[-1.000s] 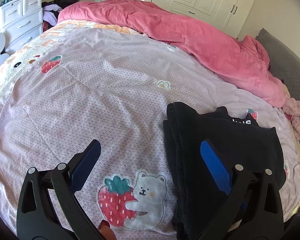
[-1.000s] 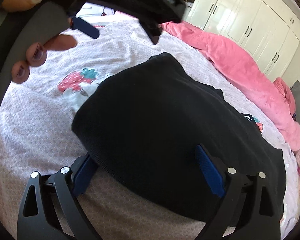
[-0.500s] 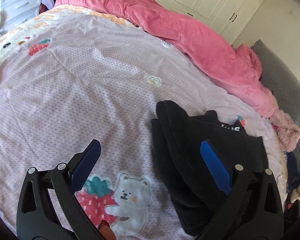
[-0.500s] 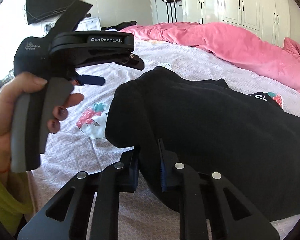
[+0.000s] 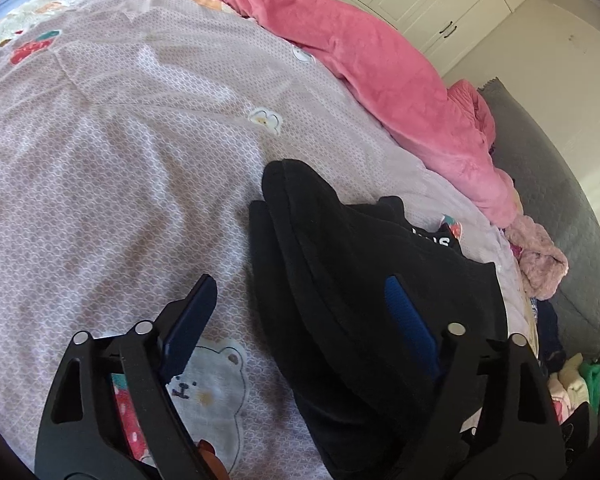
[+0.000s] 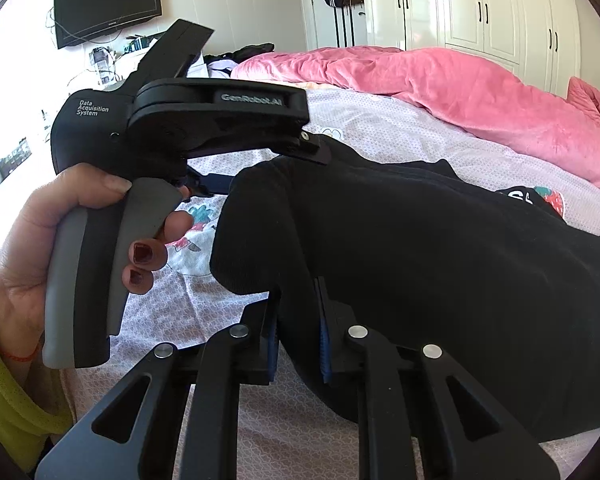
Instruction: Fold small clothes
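- black fabric fills the right half of the left wrist view: the black garment (image 5: 364,288), already doubled into layers, lies on the lilac bedsheet (image 5: 112,168) beside the printed bear (image 5: 216,384). the left gripper (image 5: 300,316) has sunk closer to the garment's near edge than a second ago, and its jaws have just been closing a little; they straddle that edge, the right pad over the cloth, the left over bare sheet, neither visibly pressing.
- in the right wrist view the right gripper (image 6: 298,336), wide apart a second ago, now pinches a thick fold of the same garment (image 6: 440,264) between its blue pads. the pinched corner looks lifted off the sheet, so the next fold seems under way, with the left side not yet secured.
- only the right view shows the person's hand (image 6: 52,240) around the left gripper's grey handle, a yellow-green sleeve (image 6: 4,392), and a wall television (image 6: 108,4).
- only the left view shows the grey mat (image 5: 556,208) and loose clothes (image 5: 540,264) past the bed's far edge; the pink duvet (image 5: 380,64) appears in both.
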A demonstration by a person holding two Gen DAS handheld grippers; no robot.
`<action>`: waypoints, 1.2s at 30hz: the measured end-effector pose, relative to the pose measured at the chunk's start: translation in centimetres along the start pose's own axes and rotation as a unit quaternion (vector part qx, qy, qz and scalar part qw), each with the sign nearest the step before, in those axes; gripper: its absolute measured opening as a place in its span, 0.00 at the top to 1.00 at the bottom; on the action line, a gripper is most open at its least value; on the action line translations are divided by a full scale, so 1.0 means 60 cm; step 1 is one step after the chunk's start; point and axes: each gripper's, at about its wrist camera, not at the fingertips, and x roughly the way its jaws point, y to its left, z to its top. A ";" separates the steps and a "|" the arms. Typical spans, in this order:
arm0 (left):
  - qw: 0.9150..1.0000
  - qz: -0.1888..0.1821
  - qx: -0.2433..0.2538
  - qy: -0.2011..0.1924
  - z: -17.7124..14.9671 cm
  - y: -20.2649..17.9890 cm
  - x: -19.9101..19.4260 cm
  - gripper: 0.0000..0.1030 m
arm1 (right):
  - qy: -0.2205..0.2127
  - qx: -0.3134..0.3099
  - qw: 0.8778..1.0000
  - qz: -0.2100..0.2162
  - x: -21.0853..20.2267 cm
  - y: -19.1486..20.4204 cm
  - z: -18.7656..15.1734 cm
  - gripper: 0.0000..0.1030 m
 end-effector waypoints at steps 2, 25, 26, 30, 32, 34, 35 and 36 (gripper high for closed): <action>1.000 0.000 0.002 0.005 -0.003 -0.003 0.006 0.27 | 0.001 -0.001 1.000 -0.001 0.003 0.000 0.000 0.86; 0.996 -0.025 0.065 -0.048 -0.034 -0.123 -0.037 0.89 | -0.065 -0.020 0.998 -0.005 -0.087 -0.024 0.001 0.92; 0.996 -0.024 0.070 -0.051 -0.036 -0.136 -0.041 0.89 | -0.070 -0.018 0.997 -0.005 -0.099 -0.035 0.001 0.92; 0.995 -0.046 0.070 -0.049 -0.032 -0.205 -0.037 0.89 | -0.090 0.009 0.996 -0.001 -0.140 -0.084 -0.003 0.92; 0.995 -0.048 0.080 -0.045 -0.031 -0.245 -0.026 0.89 | -0.099 0.025 0.995 -0.007 -0.162 -0.112 -0.005 0.93; 0.993 -0.048 0.099 -0.041 -0.035 -0.290 -0.016 0.89 | -0.108 0.038 0.993 -0.012 -0.188 -0.146 -0.008 0.93; 0.992 -0.048 0.111 -0.038 -0.038 -0.318 -0.009 0.89 | -0.113 0.047 0.992 -0.013 -0.199 -0.161 -0.011 0.93; 0.991 -0.049 0.122 -0.034 -0.041 -0.345 -0.001 0.89 | -0.119 0.057 0.991 -0.019 -0.215 -0.181 -0.017 0.93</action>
